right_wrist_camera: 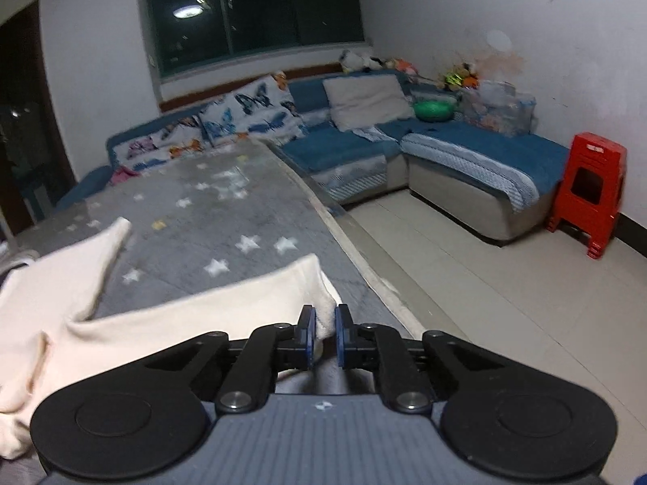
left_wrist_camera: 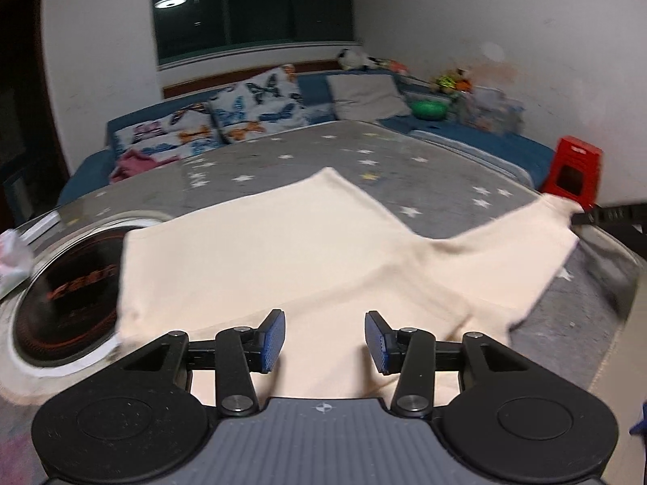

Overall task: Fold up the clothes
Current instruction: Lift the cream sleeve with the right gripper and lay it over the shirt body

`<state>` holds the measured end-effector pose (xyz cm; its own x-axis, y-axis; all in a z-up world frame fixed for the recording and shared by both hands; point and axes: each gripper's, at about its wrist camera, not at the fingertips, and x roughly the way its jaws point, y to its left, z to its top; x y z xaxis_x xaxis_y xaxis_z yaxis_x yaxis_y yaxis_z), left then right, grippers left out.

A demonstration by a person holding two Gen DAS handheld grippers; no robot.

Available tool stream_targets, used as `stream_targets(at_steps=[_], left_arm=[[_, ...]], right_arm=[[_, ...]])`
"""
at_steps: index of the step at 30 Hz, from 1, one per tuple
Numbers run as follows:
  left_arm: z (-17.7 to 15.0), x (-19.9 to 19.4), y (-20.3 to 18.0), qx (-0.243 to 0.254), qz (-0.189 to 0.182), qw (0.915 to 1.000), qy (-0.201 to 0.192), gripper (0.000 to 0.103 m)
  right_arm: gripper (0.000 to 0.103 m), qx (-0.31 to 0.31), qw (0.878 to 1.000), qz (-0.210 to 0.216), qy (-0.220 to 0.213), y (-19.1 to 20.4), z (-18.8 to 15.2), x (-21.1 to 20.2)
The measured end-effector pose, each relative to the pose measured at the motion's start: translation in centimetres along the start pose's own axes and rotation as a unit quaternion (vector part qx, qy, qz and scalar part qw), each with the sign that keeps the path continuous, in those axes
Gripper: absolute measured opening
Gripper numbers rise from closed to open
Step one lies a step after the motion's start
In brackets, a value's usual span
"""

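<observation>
- garment (left_wrist_camera: pixel 259 258): plain cream, no print
- worktop (left_wrist_camera: pixel 424 169) cover: grey, white stars, a few yellow ones
- left hand-held gripper (left_wrist_camera: pixel 324 341): black arms, blue pads, grey ribbed body
- right hand-held gripper (right_wrist_camera: pixel 324 333): same black, blue, grey
- sofa (right_wrist_camera: pixel 477 153): blue, pale grey base
- cushions (right_wrist_camera: pixel 250 117): white, blue and orange butterflies
- stool (right_wrist_camera: pixel 586 198): red
- bowl (right_wrist_camera: pixel 434 110): green
- round plate (left_wrist_camera: pixel 68 299): black, orange markings

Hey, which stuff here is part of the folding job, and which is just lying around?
Part of the job:
cream garment
left gripper, open above it
right gripper, shut on a corner
star-patterned table cover

Lying about:
red stool
sofa
butterfly cushions
green bowl
</observation>
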<state>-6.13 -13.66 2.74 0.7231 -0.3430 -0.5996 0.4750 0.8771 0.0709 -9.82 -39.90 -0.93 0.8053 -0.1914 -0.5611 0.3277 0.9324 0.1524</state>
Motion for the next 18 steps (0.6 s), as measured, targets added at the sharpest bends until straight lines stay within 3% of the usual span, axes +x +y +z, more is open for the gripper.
stream_targets(at_steps=[10, 18], left_arm=[[-0.1, 2.4, -3.8, 0.041, -0.039, 0.9984, 0.002, 0.047], [-0.4, 0.0, -1.6, 0.012, -0.036, 0.9991, -0.021, 0.052]], right_arm=[[0.008, -0.030, 0.993, 0.099, -0.060, 3.9, 3.7, -4.6], [0.004, -0.082, 0.973, 0.198, -0.086, 9.9, 6.4, -7.6]])
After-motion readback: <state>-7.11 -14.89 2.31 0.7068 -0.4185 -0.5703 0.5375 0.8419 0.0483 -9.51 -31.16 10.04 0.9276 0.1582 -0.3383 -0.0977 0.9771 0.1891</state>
